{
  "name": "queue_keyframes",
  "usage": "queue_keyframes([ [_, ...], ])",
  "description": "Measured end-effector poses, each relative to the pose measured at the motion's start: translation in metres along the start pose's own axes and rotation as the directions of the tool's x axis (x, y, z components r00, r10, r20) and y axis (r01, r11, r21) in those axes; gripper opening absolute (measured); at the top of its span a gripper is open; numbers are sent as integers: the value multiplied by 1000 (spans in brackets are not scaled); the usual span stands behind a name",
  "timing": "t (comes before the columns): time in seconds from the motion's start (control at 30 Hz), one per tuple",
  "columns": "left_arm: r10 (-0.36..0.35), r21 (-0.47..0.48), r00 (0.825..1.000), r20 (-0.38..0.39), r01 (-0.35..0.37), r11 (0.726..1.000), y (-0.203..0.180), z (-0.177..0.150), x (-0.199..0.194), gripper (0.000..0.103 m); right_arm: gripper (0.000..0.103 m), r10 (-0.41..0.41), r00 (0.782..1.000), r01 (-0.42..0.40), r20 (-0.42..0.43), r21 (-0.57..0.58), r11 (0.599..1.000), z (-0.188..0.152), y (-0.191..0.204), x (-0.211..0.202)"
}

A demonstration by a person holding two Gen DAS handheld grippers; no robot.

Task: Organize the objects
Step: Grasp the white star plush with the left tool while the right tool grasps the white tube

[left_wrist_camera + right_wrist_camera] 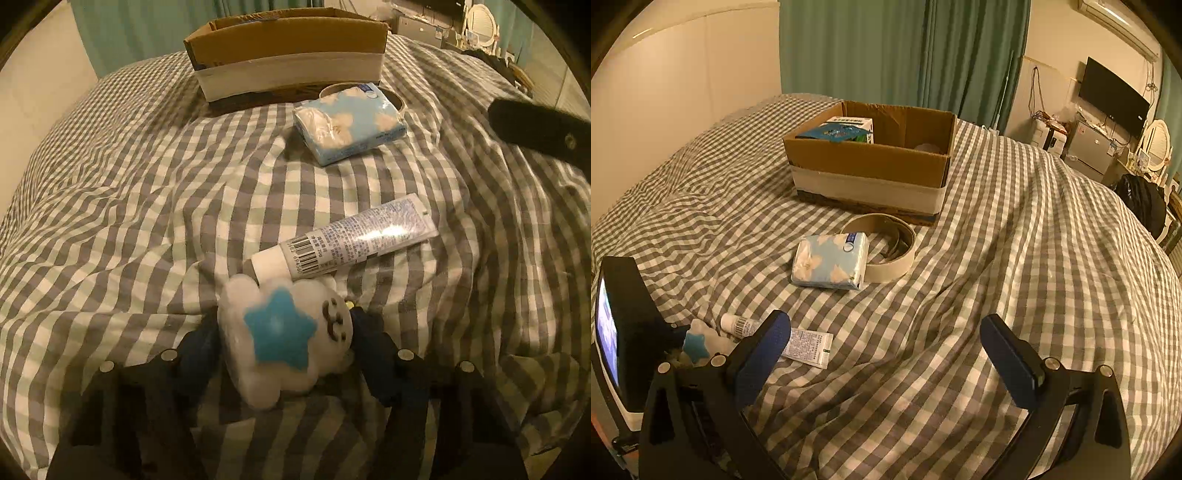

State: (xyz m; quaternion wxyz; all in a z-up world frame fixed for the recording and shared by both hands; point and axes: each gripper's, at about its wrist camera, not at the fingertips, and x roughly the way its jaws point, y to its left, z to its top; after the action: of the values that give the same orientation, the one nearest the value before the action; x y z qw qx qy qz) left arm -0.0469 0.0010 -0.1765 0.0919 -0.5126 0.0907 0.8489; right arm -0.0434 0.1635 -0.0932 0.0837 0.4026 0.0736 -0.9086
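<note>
Between the left claw (286, 343), a star-marked plush toy (284, 339) sits clenched, bound for the twelve-o'clock cardboard box (288, 55); right claw (886, 354) gapes empty.

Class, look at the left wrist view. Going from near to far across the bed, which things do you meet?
plush toy in the left gripper → tube → tissue pack → cardboard box
</note>
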Motion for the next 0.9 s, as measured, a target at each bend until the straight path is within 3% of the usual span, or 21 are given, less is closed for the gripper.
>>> queue_keyframes([
  [0.2, 34, -45, 995, 98, -30, 999, 15, 6, -42, 66, 102, 23, 1000, -23, 19, -16, 1000, 0, 4, -2],
  [0.37, 101, -105, 979, 175, -84, 991, 44, 17, -70, 66, 102, 83, 996, -80, 20, -113, 990, 5, 22, -1],
  [0.5, 165, -145, 973, 164, -142, 979, 68, 23, -65, 66, 102, 132, 991, -128, 1, -251, 960, 8, 54, 11],
  [0.67, 169, -180, 978, 124, -145, 973, 81, 15, -53, 66, 101, 157, 983, -183, -94, -431, 883, -4, 106, 42],
  [0.77, 165, -185, 979, 117, -142, 972, 86, 13, -48, 66, 91, 150, 972, -218, -179, -472, 854, -14, 124, 67],
  [0.83, 159, -189, 981, 114, -136, 973, 89, 13, -45, 66, 68, 134, 963, -235, -235, -482, 844, -21, 131, 81],
  [0.9, 157, -189, 982, 108, -134, 973, 89, 14, -41, 66, 60, 148, 956, -255, -253, -473, 843, -23, 131, 83],
])
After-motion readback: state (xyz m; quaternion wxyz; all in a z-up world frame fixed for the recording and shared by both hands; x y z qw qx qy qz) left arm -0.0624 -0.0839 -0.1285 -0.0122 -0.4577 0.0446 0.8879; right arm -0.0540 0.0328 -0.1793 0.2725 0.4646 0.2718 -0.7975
